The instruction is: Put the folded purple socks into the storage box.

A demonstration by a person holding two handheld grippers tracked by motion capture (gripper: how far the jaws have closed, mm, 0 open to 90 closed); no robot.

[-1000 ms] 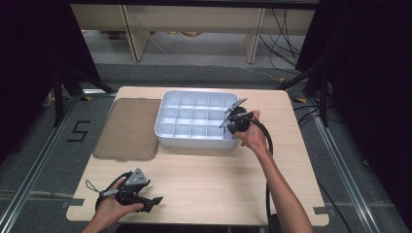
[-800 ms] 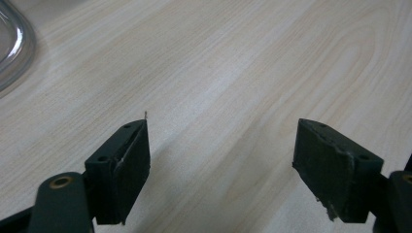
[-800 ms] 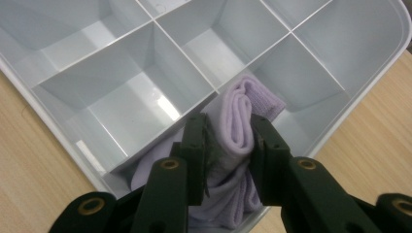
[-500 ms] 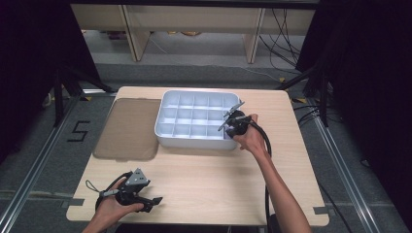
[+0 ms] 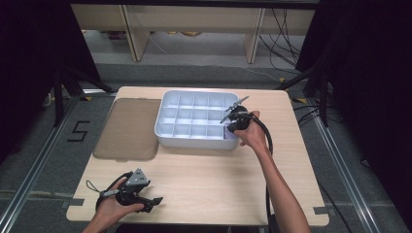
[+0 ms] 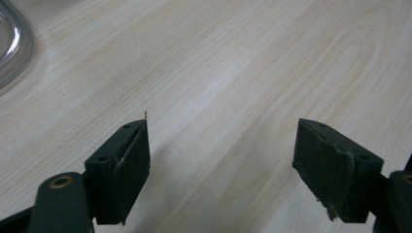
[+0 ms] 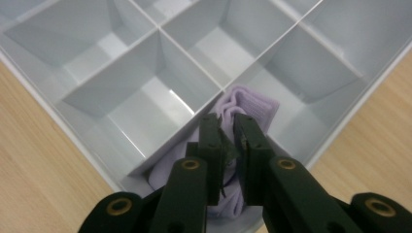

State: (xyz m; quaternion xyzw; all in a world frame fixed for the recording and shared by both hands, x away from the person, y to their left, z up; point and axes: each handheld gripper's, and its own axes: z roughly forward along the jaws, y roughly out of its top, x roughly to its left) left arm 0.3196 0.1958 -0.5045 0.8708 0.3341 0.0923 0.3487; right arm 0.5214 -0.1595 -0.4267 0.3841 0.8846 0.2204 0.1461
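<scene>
High view: right gripper at tray near-right corner cell. Left gripper view: jaws wide, idle over desk. Right gripper view: jaws just closed narrow, pinching lilac cloth in that cell; tuck folds below the dividers before letting go.

your right gripper is down in the near right corner compartment of the divided tray, hemmed in by thin partition walls on two sides and the outer rim on the others. a lilac cloth takes up most of that cell, so there's little slack around the nearly closed jaws. the neighbouring compartments stand open from above. a flat brown lid lies just beside the tray's left wall. your left gripper sits at the near edge of the table, with bare wood ahead of its wide-set jaws.
</scene>
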